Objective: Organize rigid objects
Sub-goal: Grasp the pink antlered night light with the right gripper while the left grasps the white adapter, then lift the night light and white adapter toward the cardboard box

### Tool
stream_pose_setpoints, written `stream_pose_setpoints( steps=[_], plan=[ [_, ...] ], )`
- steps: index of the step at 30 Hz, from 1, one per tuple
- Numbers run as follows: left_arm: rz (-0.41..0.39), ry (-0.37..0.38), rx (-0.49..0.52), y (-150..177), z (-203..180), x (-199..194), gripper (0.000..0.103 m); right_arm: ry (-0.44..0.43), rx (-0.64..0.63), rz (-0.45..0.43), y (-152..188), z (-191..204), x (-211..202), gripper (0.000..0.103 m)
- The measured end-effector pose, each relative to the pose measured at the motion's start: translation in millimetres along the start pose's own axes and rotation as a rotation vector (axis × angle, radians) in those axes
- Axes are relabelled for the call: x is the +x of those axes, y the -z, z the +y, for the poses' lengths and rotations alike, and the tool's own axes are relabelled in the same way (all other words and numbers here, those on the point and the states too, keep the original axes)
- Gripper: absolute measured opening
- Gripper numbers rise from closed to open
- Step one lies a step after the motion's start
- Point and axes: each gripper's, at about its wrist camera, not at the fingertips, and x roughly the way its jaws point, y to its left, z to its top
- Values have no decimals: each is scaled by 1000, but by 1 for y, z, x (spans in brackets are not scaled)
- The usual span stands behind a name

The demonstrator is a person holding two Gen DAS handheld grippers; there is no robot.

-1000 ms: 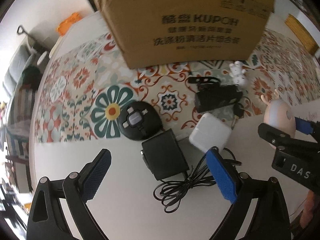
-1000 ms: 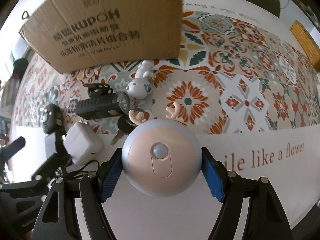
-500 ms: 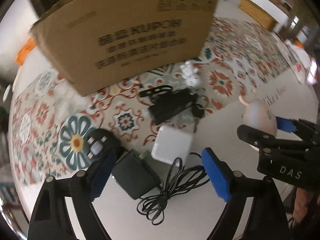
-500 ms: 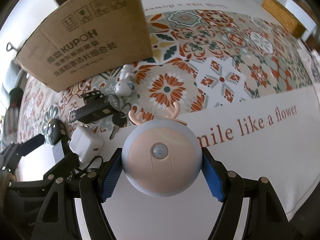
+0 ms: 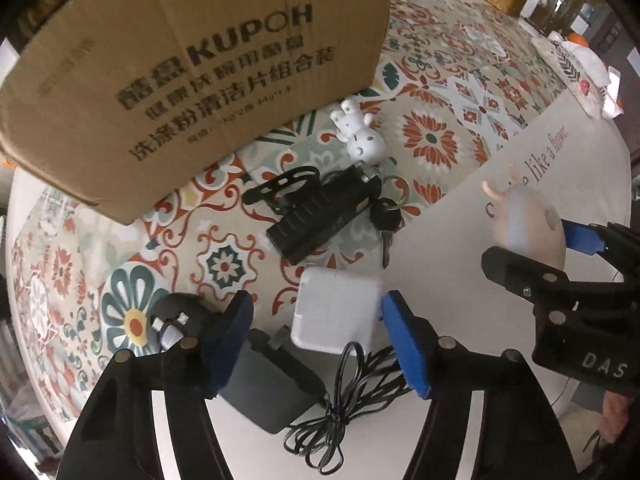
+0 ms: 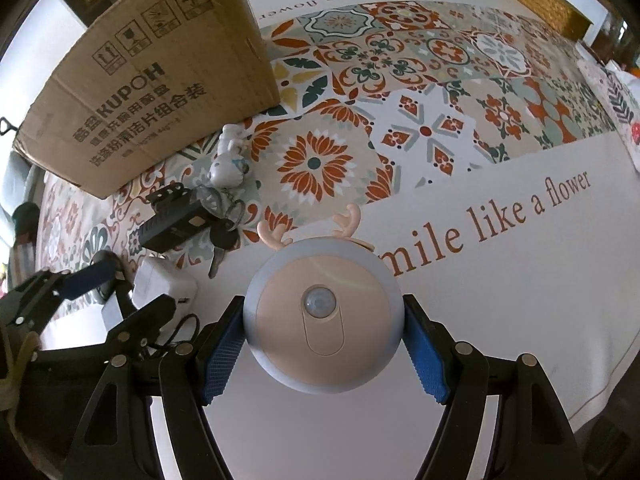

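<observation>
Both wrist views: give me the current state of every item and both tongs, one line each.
Left tongs: open, jaws just been closing around the white adapter, pads not yet pressing.
Right tongs: shut on the round sensor light.
Round sensor light: held, antlers pointing away.
White adapter: flat on table.
Black adapter: on table, cord bundled.
Cardboard box: standing on the patterned cloth.
Keys: lying loose.

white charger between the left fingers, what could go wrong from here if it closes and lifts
The left gripper, whose jaws have just been closing, straddles the white charger but also the black adapter lying against it, so it may pinch both. The tangled black cord could drag along. The right gripper holds the round antlered light close by, so the two could bump.
</observation>
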Motion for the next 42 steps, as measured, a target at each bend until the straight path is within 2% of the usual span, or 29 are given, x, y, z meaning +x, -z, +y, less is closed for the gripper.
stream_pose_setpoints(
  steps=[8, 16, 19, 27, 34, 42],
  plan=[
    [52, 58, -15, -4, -2, 16, 48, 9, 2, 11, 1, -2, 5, 74],
    [43, 16, -25, -4, -12, 21, 46, 28, -11, 23, 0, -3, 10, 74],
    [13, -12, -35, -2, -17, 22, 46, 37, -20, 30, 1, -4, 14, 74],
    [-35, -16, -103, 5, -13, 16, 45, 57, -48, 25, 2, -5, 15, 74],
    [-117, -27, -152, 9, -4, -16, 45, 56, -76, -2, -2, -1, 1, 74],
    [-215, -26, -239, 13, 7, -59, 45, 27, -113, -79, -10, 8, -28, 74]
  ],
)
